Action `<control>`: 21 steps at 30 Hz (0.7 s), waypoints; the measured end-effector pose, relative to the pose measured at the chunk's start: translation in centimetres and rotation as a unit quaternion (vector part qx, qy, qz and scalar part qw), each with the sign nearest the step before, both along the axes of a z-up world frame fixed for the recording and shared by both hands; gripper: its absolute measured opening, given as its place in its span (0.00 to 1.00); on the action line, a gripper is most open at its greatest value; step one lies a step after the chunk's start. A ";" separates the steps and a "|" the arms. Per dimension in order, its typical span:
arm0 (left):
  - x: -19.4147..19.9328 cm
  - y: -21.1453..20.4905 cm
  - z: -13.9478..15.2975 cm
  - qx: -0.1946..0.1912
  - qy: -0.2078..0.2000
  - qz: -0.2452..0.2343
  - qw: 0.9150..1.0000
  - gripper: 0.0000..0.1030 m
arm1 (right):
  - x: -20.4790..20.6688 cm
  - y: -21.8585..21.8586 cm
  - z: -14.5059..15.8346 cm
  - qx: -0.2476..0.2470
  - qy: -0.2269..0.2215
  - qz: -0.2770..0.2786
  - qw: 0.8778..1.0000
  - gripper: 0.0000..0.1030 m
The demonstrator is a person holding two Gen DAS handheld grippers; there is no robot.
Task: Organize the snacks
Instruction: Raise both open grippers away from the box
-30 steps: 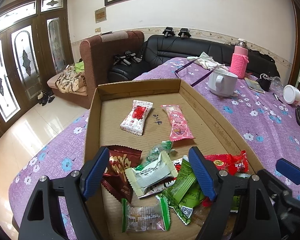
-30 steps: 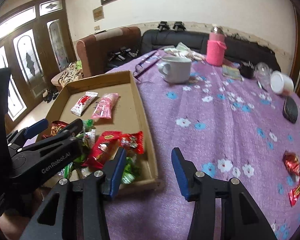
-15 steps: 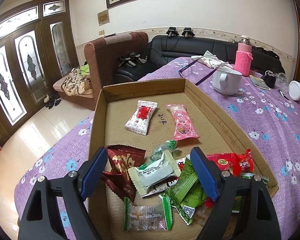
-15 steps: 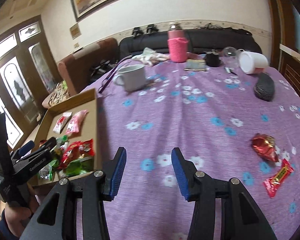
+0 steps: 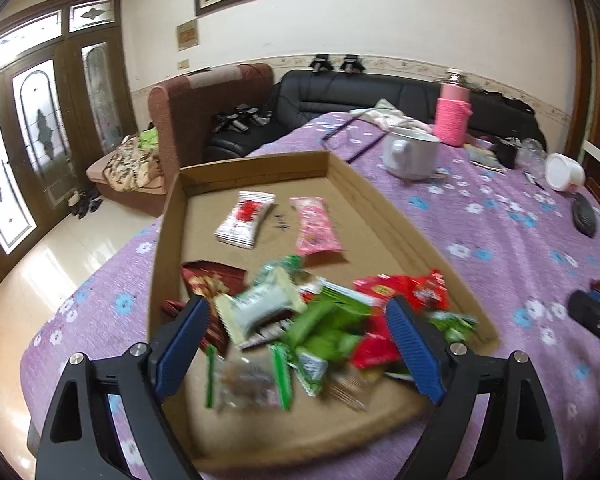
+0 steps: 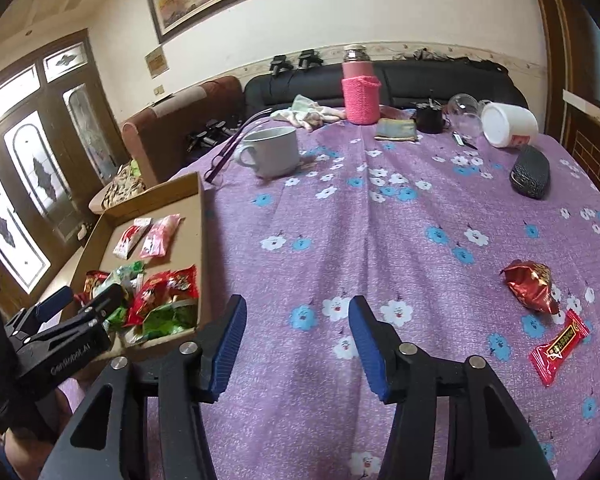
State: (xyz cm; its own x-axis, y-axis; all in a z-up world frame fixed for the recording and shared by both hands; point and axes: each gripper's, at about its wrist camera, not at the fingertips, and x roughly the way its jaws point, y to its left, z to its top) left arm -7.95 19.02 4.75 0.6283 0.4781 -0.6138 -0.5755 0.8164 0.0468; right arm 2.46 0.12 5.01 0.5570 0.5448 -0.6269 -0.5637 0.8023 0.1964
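Note:
A shallow cardboard tray sits on the purple flowered tablecloth. Near its front lies a heap of green, red and white snack packets. Farther back are a white-and-red packet and a pink packet. My left gripper hovers over the heap, its jaws opening and pressing on nothing. My right gripper is above bare cloth to the right of the tray, its jaws opening with nothing between them. To its right lie a crumpled red foil snack and a red bar.
At the back of the table stand a grey mug, a pink-sleeved bottle, a tipped white jar and a black case. A black sofa and a brown armchair lie beyond.
The right wrist view has swung right, from the tray to open cloth, and two red snacks have come into view. Both grippers' jaws have widened. The left view shifted slightly over the tray.

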 end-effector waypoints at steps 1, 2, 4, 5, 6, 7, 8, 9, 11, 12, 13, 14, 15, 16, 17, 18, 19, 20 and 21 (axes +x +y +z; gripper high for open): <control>-0.1 -0.4 0.0 0.001 0.001 -0.005 1.000 0.87 | -0.1 0.1 0.0 -0.002 -0.004 0.003 1.000 0.58; -0.2 -0.9 -0.1 0.000 0.004 -0.010 1.000 0.87 | -0.2 0.2 0.0 -0.004 -0.008 0.005 1.000 0.58; -0.5 -1.7 -0.3 -0.006 0.009 -0.018 1.000 0.87 | -0.3 0.2 -0.1 -0.005 -0.011 0.004 1.000 0.62; -0.4 -2.2 -0.4 -0.010 0.012 -0.021 1.000 0.87 | -0.3 0.2 -0.1 -0.005 -0.010 0.004 1.000 0.62; -0.5 -2.6 -0.6 -0.013 0.014 -0.025 0.999 0.87 | -0.2 0.2 -0.2 -0.005 -0.009 0.002 1.000 0.62; -0.6 -3.1 -0.8 -0.015 0.019 -0.031 0.999 0.87 | -0.1 0.1 -0.2 -0.005 -0.008 -0.001 1.000 0.62; -0.8 -3.7 -0.9 -0.016 0.025 -0.038 0.999 0.87 | -0.1 0.1 -0.2 -0.004 -0.009 -0.003 1.000 0.62; -1.0 -4.1 -1.0 -0.015 0.028 -0.045 0.998 0.87 | -0.1 0.0 -0.1 -0.004 -0.013 -0.006 1.000 0.64; -1.8 -4.9 -0.9 -0.016 0.028 -0.056 0.998 0.87 | -0.4 -0.1 0.1 -0.004 -0.025 -0.008 1.000 0.71; -2.2 -5.2 -0.8 -0.016 0.024 -0.057 0.998 0.87 | -0.6 -0.1 0.2 -0.004 -0.031 -0.008 0.999 0.73; -2.8 -5.5 -0.7 -0.015 0.019 -0.058 0.998 0.87 | -0.8 -0.1 0.3 -0.003 -0.036 -0.007 0.999 0.73; -3.3 -5.7 -0.6 -0.015 0.016 -0.057 0.998 0.87 | -0.9 -0.1 0.4 -0.002 -0.038 -0.004 0.999 0.74; -3.6 -5.8 -0.4 -0.011 0.013 -0.052 0.998 0.88 | -1.1 0.0 0.5 -0.001 -0.041 -0.001 0.999 0.76; -4.1 -5.9 -0.2 -0.002 0.010 -0.042 0.999 0.91 | -1.3 0.0 0.5 0.000 -0.046 0.003 0.999 0.79; -4.4 -5.9 0.0 0.005 0.008 -0.035 0.999 0.95 | -1.4 0.0 0.5 -0.001 -0.049 0.004 0.999 0.80; -4.7 -5.9 0.3 0.013 0.005 -0.027 1.000 0.97 | -1.6 0.0 0.5 -0.002 -0.053 0.003 0.999 0.81; -4.9 -5.7 0.6 0.020 0.002 -0.021 1.000 0.98 | -1.7 -0.1 0.6 -0.002 -0.056 0.001 0.998 0.82; -5.2 -5.6 0.9 0.029 0.001 -0.008 1.000 0.99 | -1.6 -0.1 0.6 -0.002 -0.057 0.000 0.998 0.82; -5.3 -5.4 1.2 0.033 0.001 0.000 0.999 1.00 | -1.6 -0.2 0.6 -0.001 -0.056 -0.001 0.998 0.84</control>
State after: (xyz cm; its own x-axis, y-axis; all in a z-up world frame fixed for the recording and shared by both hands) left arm -13.25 13.64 5.93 0.6271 0.5182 -0.5816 -0.5757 0.8113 0.1022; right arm 0.85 -0.09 5.65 0.6239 0.5434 -0.5617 -0.5810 0.8032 0.1316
